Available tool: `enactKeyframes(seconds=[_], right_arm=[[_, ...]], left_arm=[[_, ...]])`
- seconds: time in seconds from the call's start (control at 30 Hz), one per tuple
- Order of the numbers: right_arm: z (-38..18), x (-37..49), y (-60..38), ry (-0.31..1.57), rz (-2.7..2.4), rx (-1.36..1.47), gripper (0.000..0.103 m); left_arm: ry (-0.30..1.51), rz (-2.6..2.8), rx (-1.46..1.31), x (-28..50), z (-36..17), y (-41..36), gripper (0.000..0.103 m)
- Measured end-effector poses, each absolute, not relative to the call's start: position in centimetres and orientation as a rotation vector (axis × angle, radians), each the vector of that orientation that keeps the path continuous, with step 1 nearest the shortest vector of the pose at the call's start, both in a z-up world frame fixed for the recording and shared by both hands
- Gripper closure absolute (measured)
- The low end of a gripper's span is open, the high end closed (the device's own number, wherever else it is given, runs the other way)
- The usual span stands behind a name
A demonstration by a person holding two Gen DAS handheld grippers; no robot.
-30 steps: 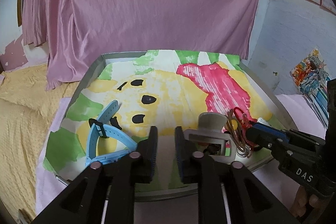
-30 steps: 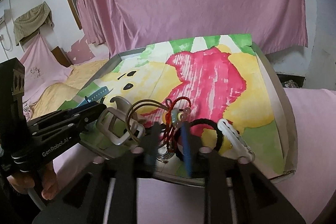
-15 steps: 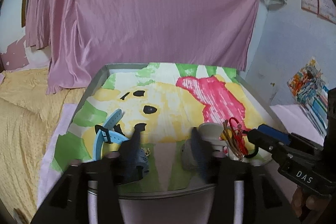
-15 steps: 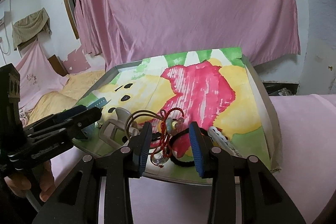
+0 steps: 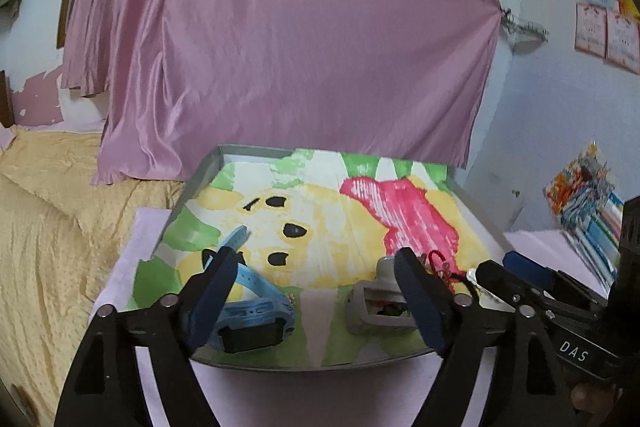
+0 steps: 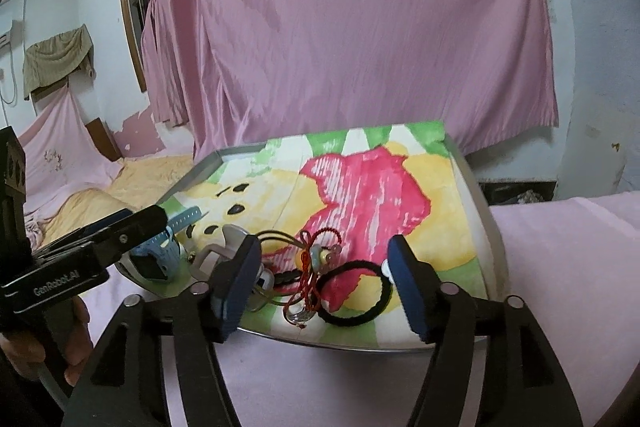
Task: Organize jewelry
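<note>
- My left claw (image 5: 316, 303) hangs wide and empty at the near edge of the tray (image 5: 200, 175); my right claw (image 6: 326, 281) is spread just as wide, holding nothing, over the near right part of the same tray.
- The jewelry lies in a loose row along the tray's near edge: a blue watch (image 5: 256, 307) at the left, a grey buckle-like holder (image 5: 380, 311) in the middle, then a tangle of red cord (image 6: 310, 275) and a black hair band (image 6: 360, 291) to the right.
- I judge the watch light, its strap rubbery and springy; the firm place to pinch is the dark case (image 5: 250, 337) at the near end, not the curling strap.
- The red cord looks limp and thin, likely to slip or drag its neighbours along; I would take it at the beads (image 6: 320, 255) where it bunches; the hair band is soft and should squash flat under a pinch.
- The left view shows the watch whole but hides most of the cord pile behind my own finger (image 5: 416, 299); the right view lays the cord, band and a white clip (image 6: 386, 269) open, while the watch is half covered by the other claw's body.
</note>
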State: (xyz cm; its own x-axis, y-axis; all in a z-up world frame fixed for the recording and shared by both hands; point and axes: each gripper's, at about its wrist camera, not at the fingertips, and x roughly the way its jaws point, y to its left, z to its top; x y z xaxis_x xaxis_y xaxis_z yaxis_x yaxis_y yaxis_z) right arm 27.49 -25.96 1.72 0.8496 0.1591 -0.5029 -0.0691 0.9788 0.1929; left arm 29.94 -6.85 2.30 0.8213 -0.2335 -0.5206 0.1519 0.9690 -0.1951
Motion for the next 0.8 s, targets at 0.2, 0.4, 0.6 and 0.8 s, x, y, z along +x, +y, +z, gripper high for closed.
enactKeyframes(seconds=[0.2, 0.4, 0.6, 0.8], right_arm=[[2.8, 25.3, -25.6, 0.454, 0.114, 0.156, 0.027], [3.9, 23.0, -25.3, 0.359, 0.096, 0.140, 0.020], [5.0, 20.0, -25.5, 0.259, 0.068, 0.139, 0.013], [6.0, 17.0, -25.5, 0.202, 0.050, 0.146, 0.012]], left_arm=[[0.496, -0.179, -0.146, 28.2, 3.0, -6.3, 0.010], [0.391, -0.150, -0.134, 25.5, 4.0, -5.9, 0.002], [0.367, -0.118, -0.144, 23.4, 4.4, -5.4, 0.001], [0.352, -0.103, -0.132, 21.1, 4.8, -5.2, 0.001]])
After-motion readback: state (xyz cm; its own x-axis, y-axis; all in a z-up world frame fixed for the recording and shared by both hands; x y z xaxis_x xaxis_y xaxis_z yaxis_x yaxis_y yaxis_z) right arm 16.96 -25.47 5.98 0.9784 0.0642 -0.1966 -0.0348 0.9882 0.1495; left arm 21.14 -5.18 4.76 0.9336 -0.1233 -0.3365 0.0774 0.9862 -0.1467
